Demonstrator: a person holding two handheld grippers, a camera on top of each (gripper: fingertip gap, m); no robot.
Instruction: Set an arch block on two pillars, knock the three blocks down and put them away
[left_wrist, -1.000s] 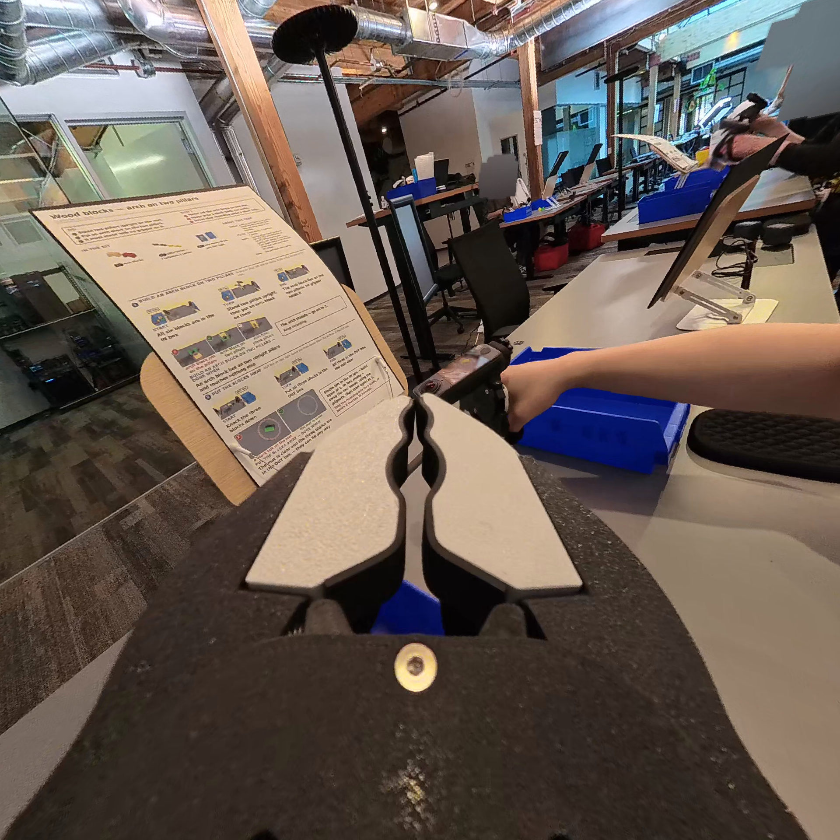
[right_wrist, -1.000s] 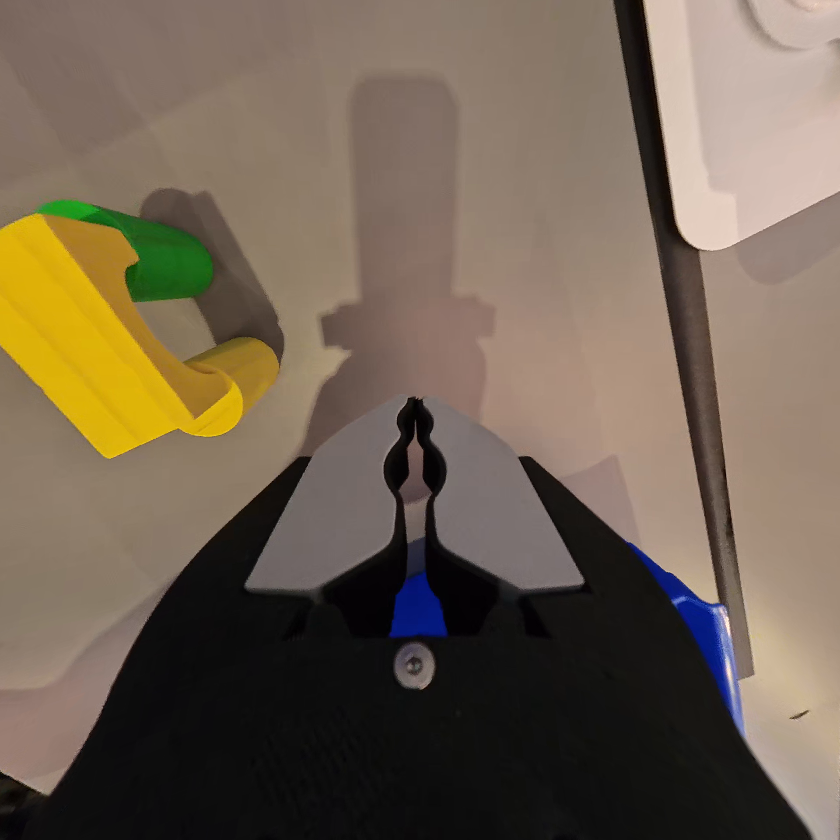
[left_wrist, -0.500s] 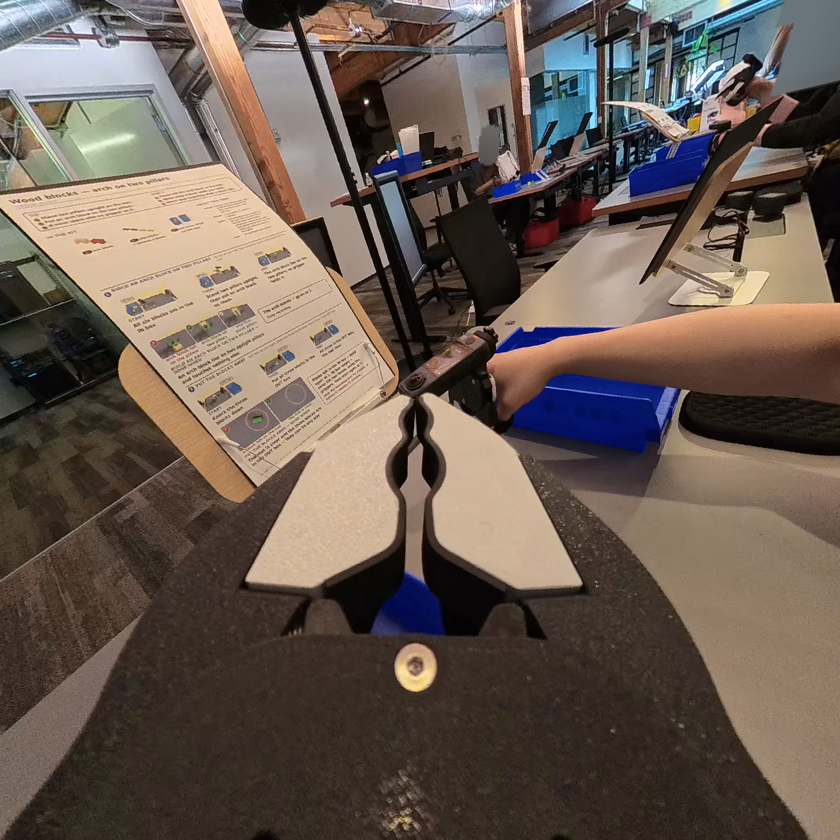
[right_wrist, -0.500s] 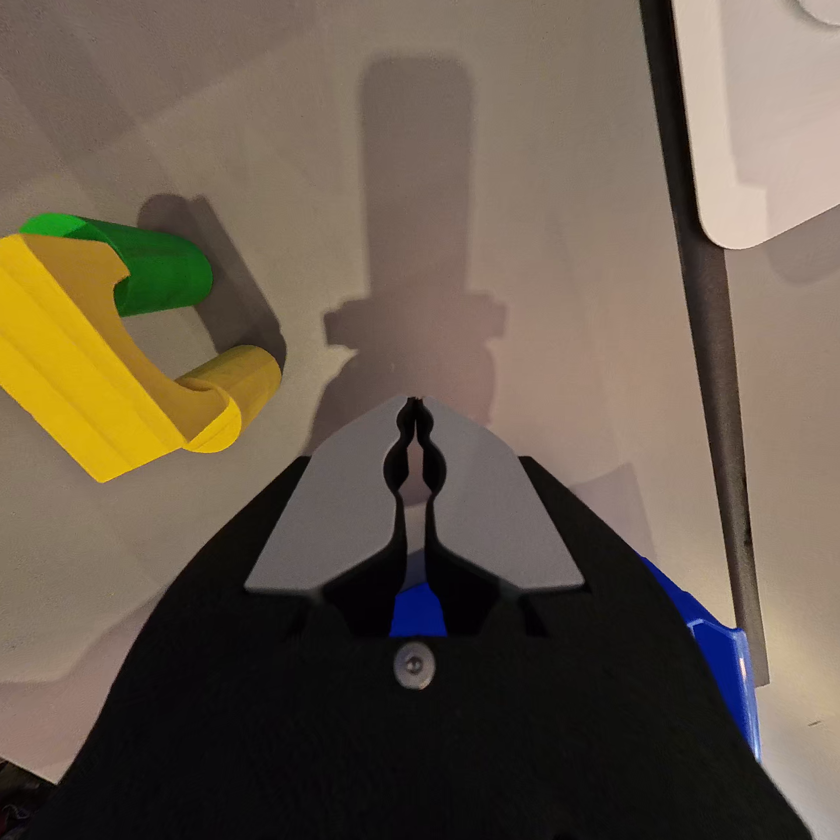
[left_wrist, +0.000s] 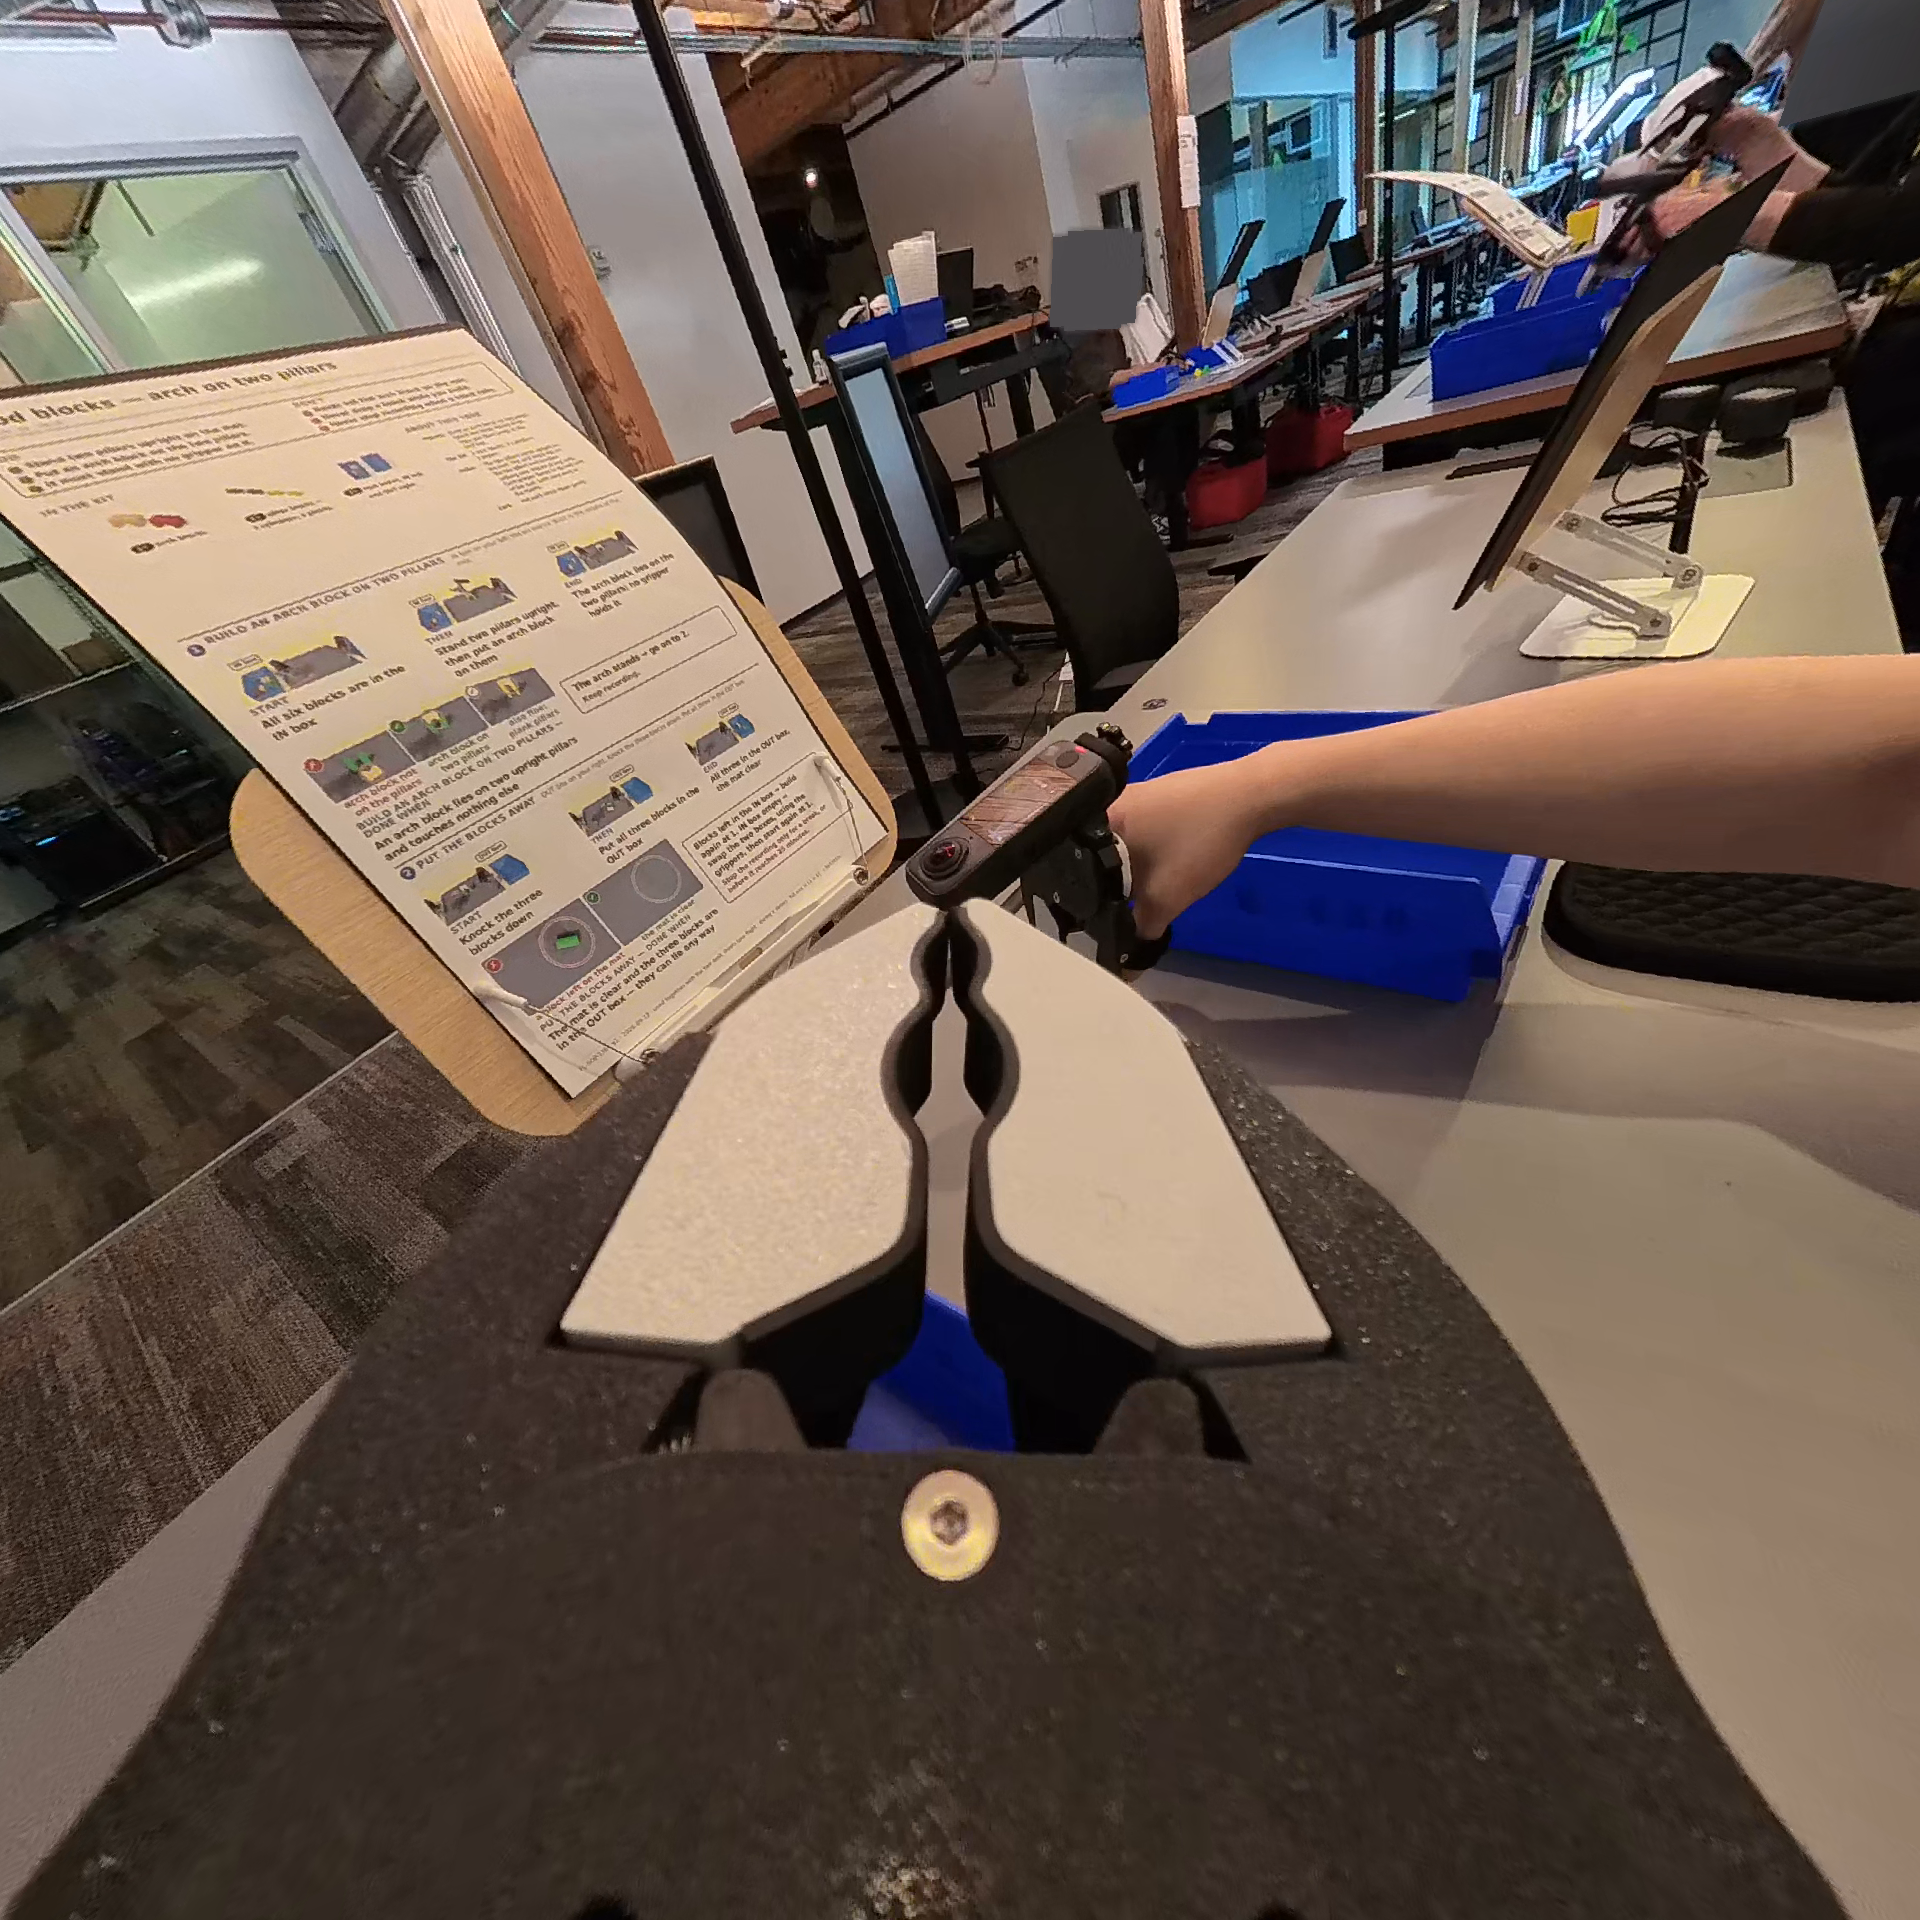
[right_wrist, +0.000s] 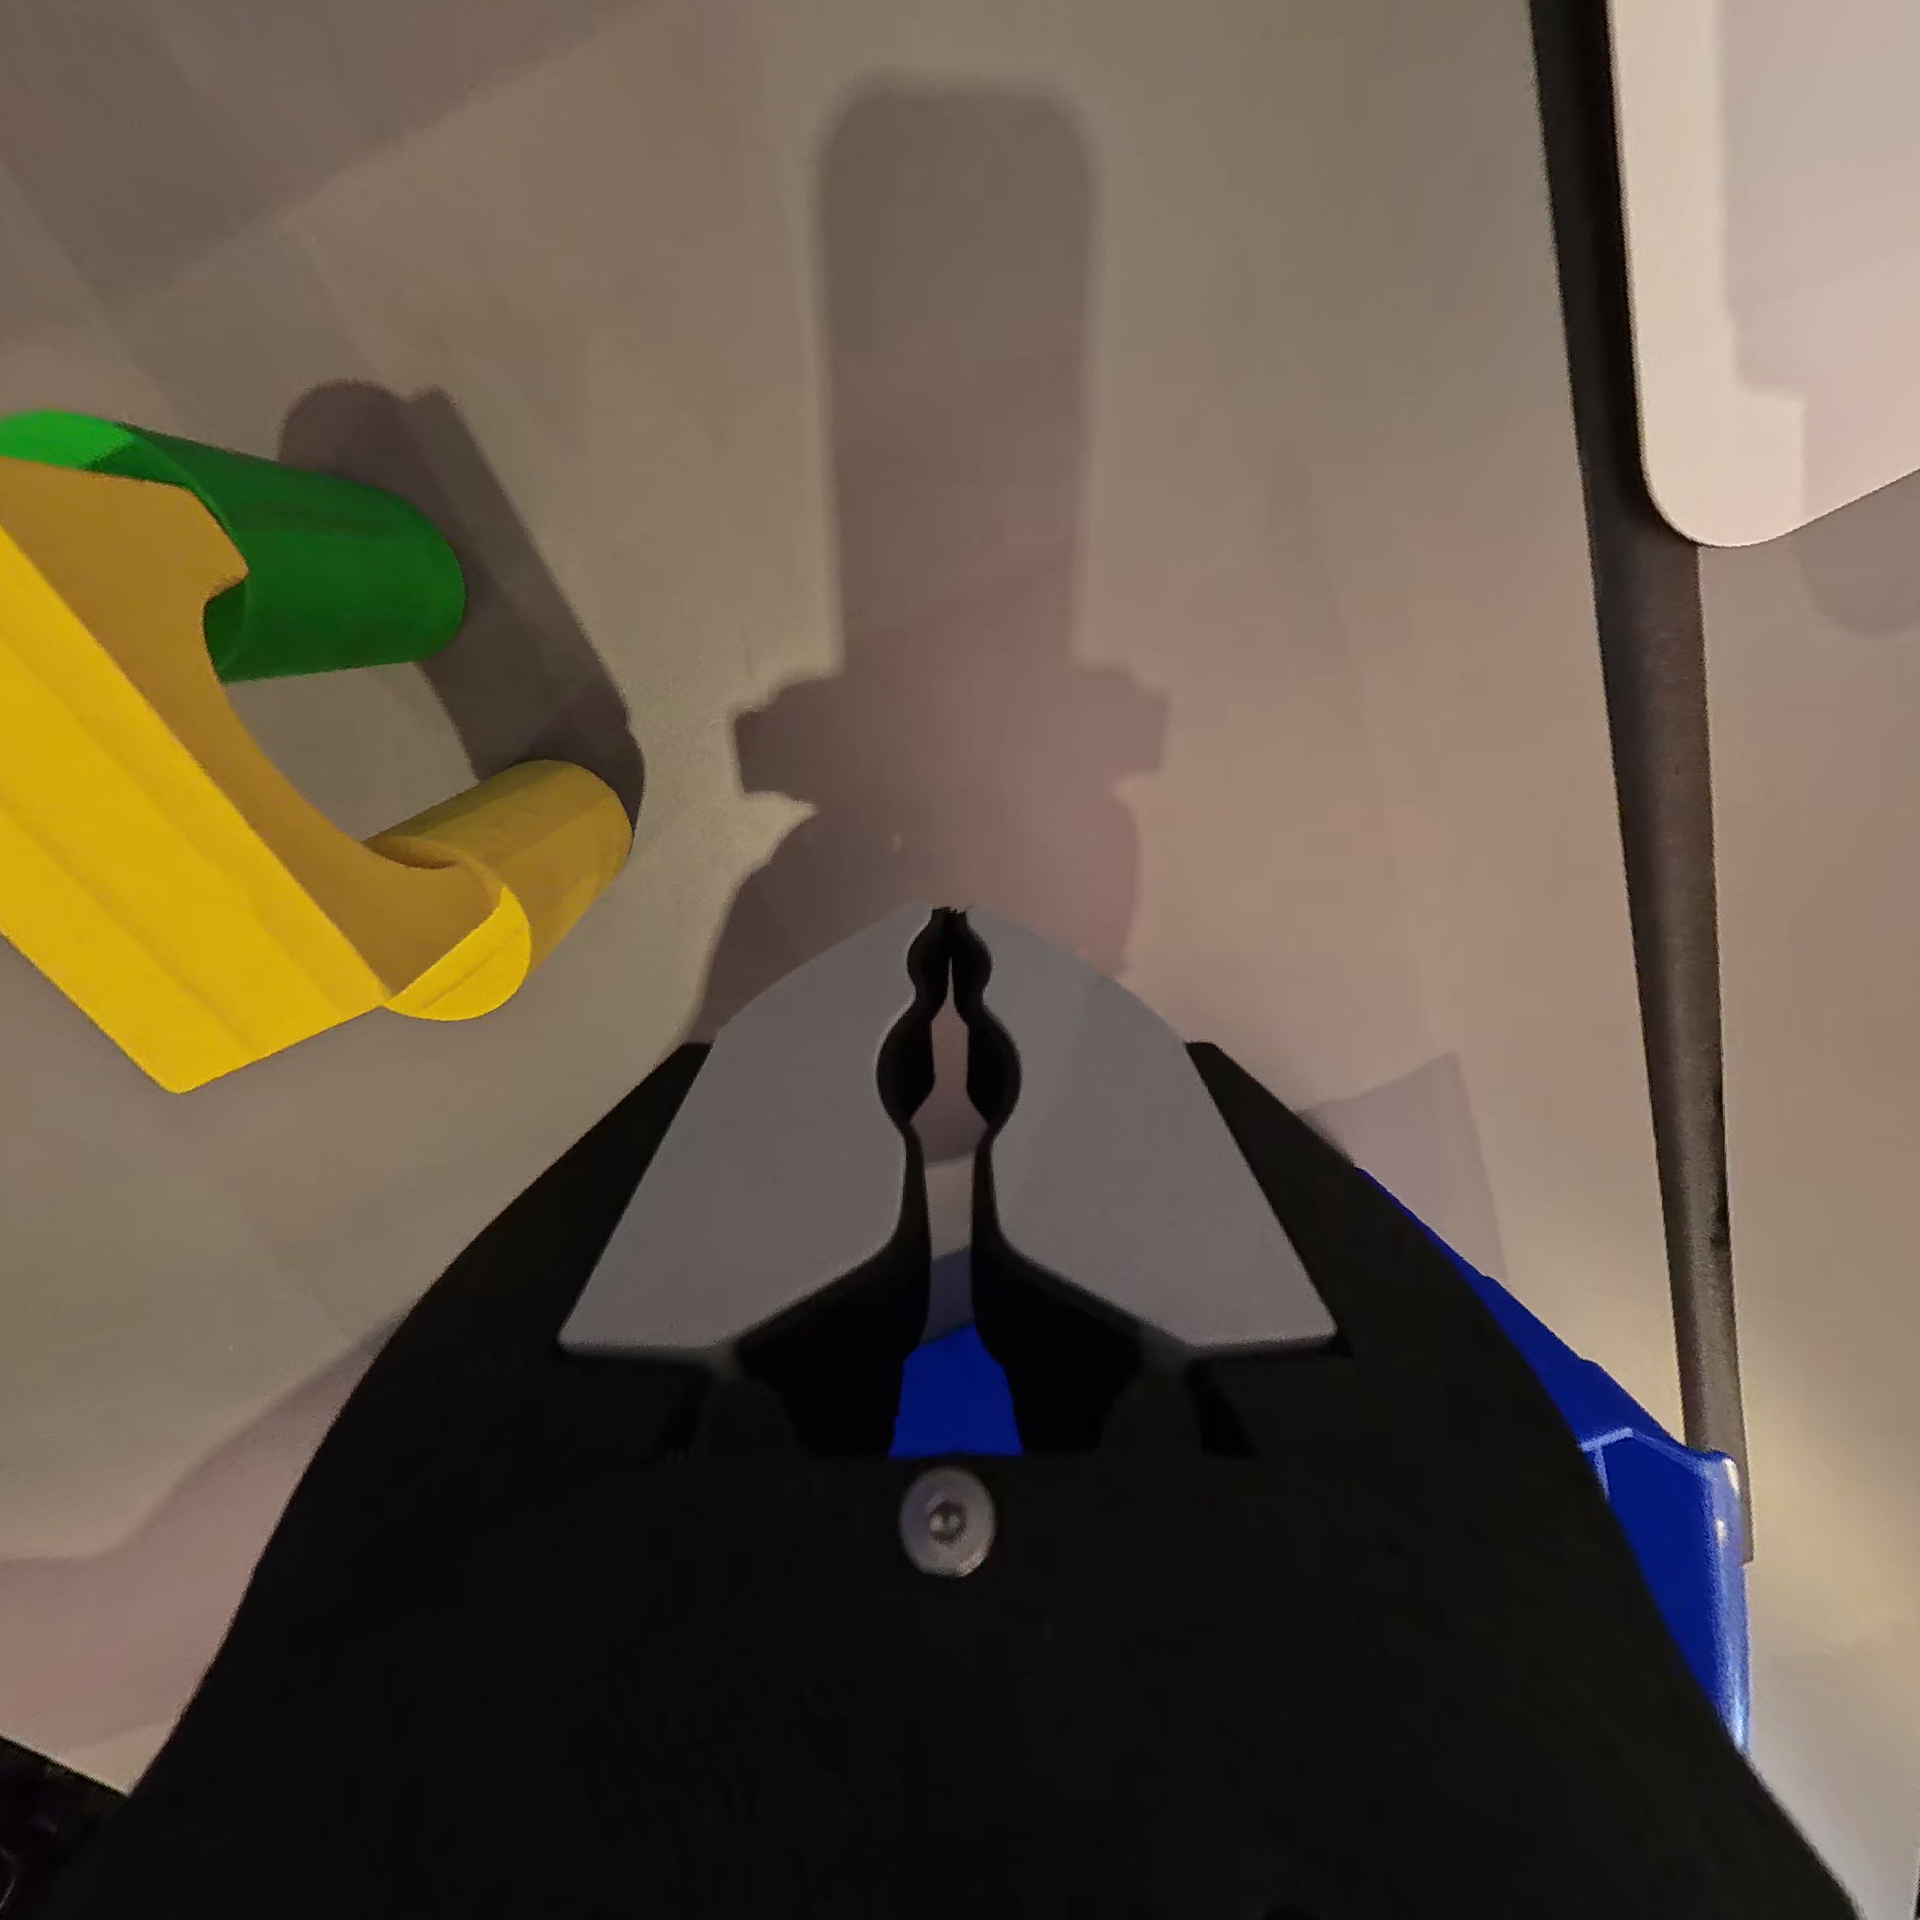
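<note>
Yellow arch block (right_wrist: 177, 831) left of closed right gripper (right_wrist: 948, 914) fingers.

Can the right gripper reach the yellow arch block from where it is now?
Probably yes. The right gripper is shut and empty, above bare table, and nothing lies between it and the yellow arch block on its left.

The yellow arch block (right_wrist: 177, 831) and the green pillar (right_wrist: 332, 582) are seen as smooth, faintly glossy plastic, as is the yellow pillar (right_wrist: 520, 842). The surface (right_wrist: 1299, 520) is shown matt and smooth. The left hand-held gripper (left_wrist: 948, 935) is faced with grainy grey pads on a rough black body. The blue bin (left_wrist: 1340, 914) looks like glossy plastic. The instruction sheet (left_wrist: 416, 665) is paper, backed by a wooden board (left_wrist: 343, 925).
</note>
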